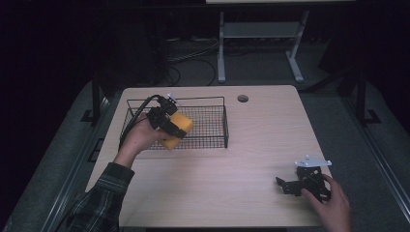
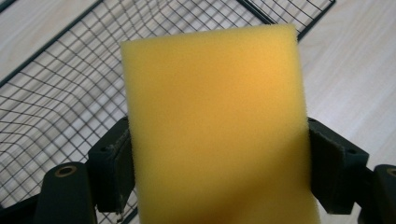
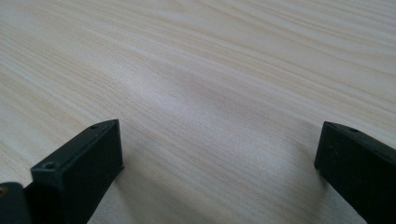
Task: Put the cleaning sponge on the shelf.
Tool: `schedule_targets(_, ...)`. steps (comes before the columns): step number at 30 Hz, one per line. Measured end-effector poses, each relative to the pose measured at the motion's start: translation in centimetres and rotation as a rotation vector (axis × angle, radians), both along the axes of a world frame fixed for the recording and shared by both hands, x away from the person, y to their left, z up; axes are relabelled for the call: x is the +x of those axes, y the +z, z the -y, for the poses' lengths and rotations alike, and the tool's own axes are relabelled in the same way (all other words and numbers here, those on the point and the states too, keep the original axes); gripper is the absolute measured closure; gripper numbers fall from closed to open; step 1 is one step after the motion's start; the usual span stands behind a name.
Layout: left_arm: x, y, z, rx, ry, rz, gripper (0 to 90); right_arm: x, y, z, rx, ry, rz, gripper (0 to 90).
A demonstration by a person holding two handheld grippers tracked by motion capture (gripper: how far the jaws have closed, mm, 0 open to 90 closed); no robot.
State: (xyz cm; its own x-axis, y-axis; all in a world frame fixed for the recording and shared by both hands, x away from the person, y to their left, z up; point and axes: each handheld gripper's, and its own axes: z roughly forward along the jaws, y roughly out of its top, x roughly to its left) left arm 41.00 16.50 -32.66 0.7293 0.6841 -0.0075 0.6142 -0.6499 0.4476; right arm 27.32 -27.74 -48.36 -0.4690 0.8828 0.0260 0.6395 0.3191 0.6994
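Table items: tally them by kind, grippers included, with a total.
Sponge, yellow, clamped in the left gripper: 1
Wire basket, black: 1
Grippers, counting the right gripper resting open on the table: 2
Total: 4

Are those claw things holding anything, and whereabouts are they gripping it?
The left gripper pinches a yellow sponge by its two opposite side edges, over the wire basket. The right gripper holds nothing.
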Motion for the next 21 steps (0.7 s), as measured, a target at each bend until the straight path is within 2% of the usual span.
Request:
schedule_targets(10,1.1,0.2,-1.3,-0.007,0.046,0.012,21.5,0.0,0.0,0.0,0.0,0.0,0.0,0.2)
schedule_targets(21,2.6,-0.2,-3.5,-0.009,0.115,0.015,21.6,0.0,0.0,0.0,0.0,0.0,0.0,0.2)
